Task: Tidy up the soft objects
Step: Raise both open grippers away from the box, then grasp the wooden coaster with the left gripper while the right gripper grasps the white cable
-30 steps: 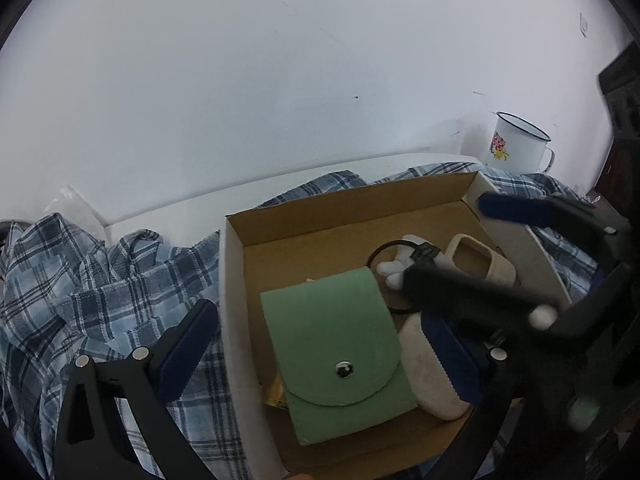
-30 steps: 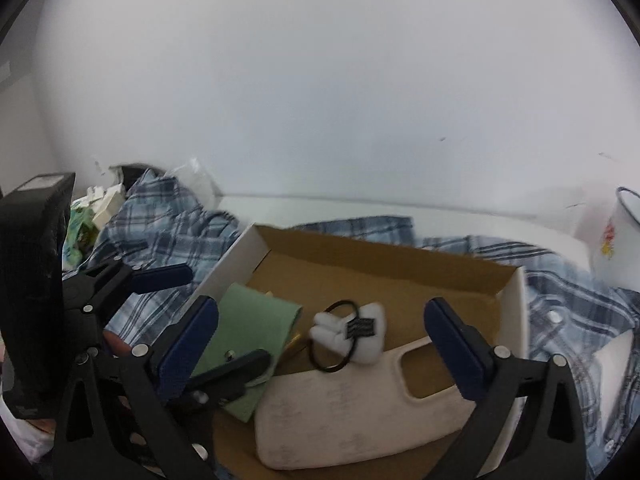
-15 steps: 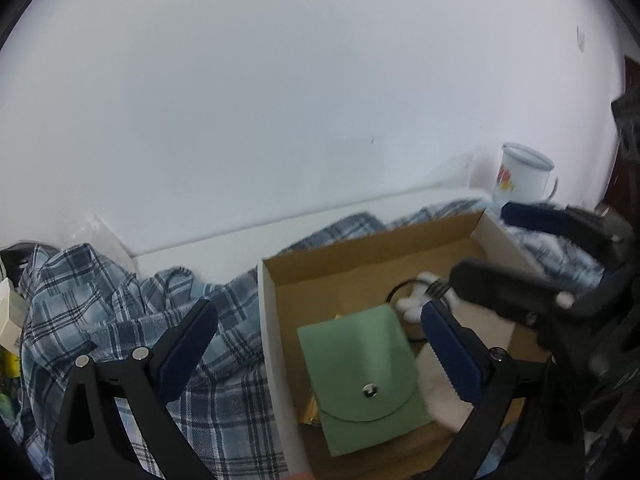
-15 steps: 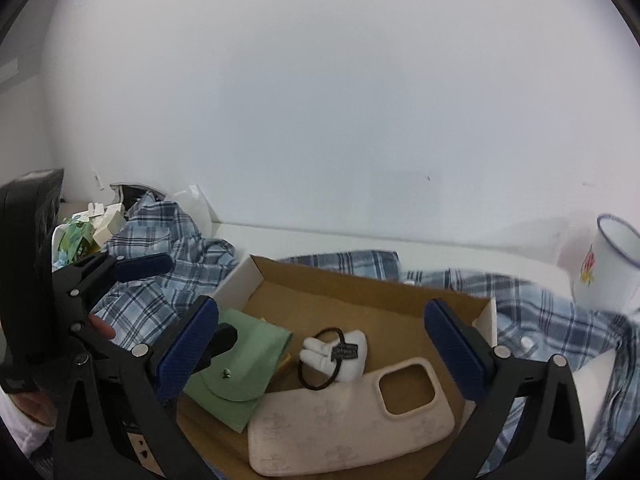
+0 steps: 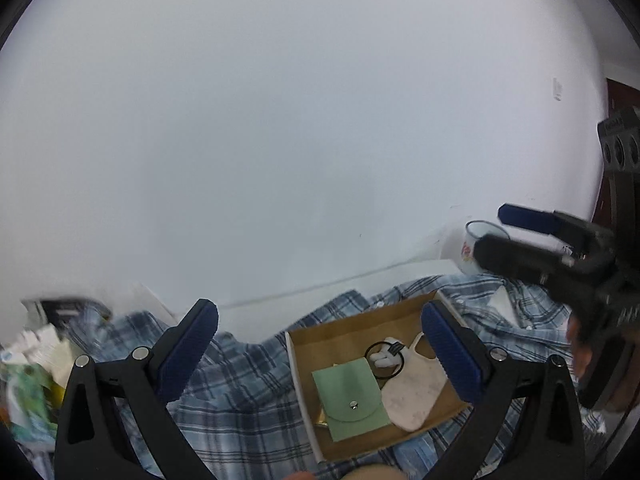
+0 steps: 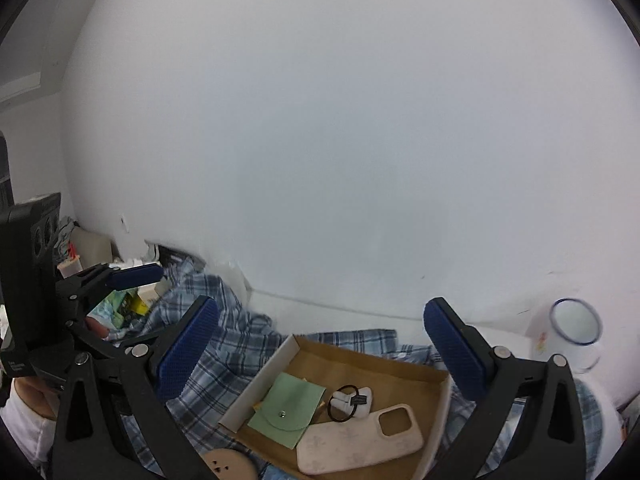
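A shallow cardboard box (image 5: 362,322) (image 6: 256,384) rests on a blue plaid shirt (image 5: 240,380) (image 6: 228,344). Inside it lie a green snap pouch (image 5: 350,400) (image 6: 286,412), a black hair tie with a white plush (image 5: 386,354) (image 6: 352,400) and a pale phone case (image 5: 412,396) (image 6: 360,444). My left gripper (image 5: 319,310) hangs open and empty above the box's near-left side. Also open and empty, my right gripper (image 6: 320,305) is held high over the box. Neither gripper touches anything.
A white enamel mug (image 5: 474,240) (image 6: 574,324) stands by the wall, right of the box. Clutter of packets and small boxes (image 6: 120,304) (image 5: 32,372) lies at the far left. A round tan object (image 6: 228,464) sits at the near edge. The white wall is close behind.
Both grippers have lifted up and back from the box, so it now looks smaller and lower in both views. The things in the box have not moved.
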